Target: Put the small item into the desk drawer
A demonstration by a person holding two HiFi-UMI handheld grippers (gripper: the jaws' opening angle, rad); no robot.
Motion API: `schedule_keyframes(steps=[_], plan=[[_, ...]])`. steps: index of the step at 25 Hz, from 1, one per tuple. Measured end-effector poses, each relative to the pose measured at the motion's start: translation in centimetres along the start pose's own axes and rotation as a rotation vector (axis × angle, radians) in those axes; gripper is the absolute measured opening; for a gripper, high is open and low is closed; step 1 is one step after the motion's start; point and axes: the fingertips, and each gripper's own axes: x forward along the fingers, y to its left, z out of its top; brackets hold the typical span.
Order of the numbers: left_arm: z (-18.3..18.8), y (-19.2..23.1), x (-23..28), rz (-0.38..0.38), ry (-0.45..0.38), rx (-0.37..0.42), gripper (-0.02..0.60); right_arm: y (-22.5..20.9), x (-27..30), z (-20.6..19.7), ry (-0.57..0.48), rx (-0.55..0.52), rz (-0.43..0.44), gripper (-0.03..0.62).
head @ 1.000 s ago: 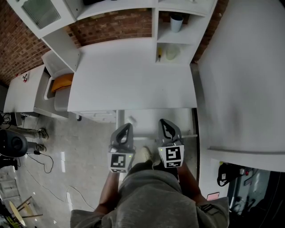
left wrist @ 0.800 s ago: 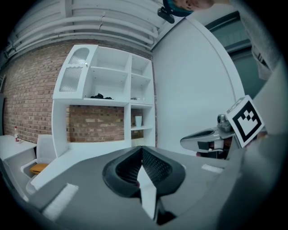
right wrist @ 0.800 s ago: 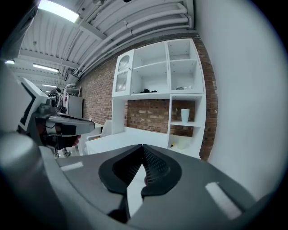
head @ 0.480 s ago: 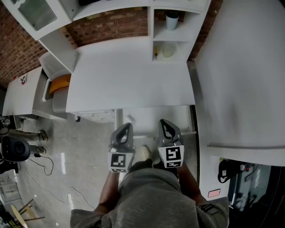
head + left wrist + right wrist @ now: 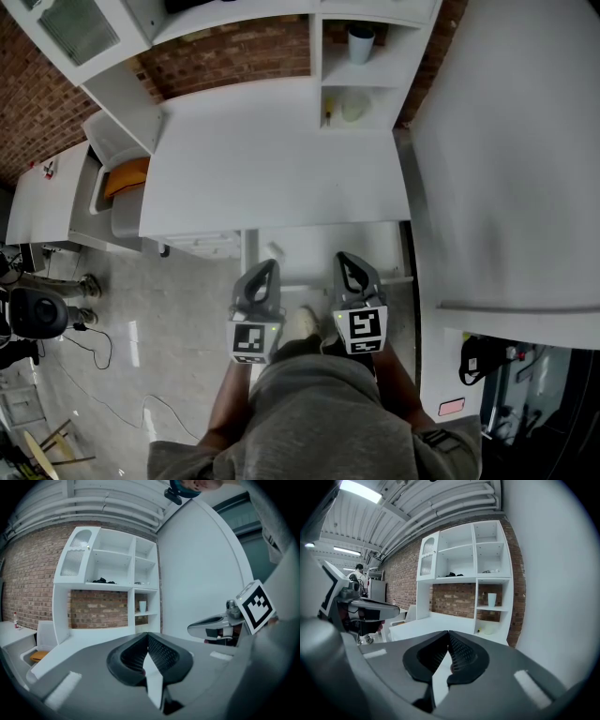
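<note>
A white open shelf unit (image 5: 384, 77) is standing at the far right of a white flat desk (image 5: 272, 159), with a pale cylindrical cup (image 5: 361, 42) sitting inside it.

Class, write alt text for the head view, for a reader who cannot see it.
Seen from above, a person holds the left hand-held gripper and right hand-held gripper side by side, both shut and empty, in front of a white desk. A cup stands on a shelf behind it.

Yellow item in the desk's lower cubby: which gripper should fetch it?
Right, probably. The yellow item sits in the cubby at the back right of the desk, nearer the right gripper; the left gripper would cross over. Both are shut and empty.
</note>
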Motion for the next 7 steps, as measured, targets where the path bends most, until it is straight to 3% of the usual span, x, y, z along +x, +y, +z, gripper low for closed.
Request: schedule_keyframes(steps=[7], plan=[[-0.40,-0.28,0.11,0.002,0.006,0.005,0.012,-0.29,-0.03,-0.49,0.003,0.001,0.001,0.003]])
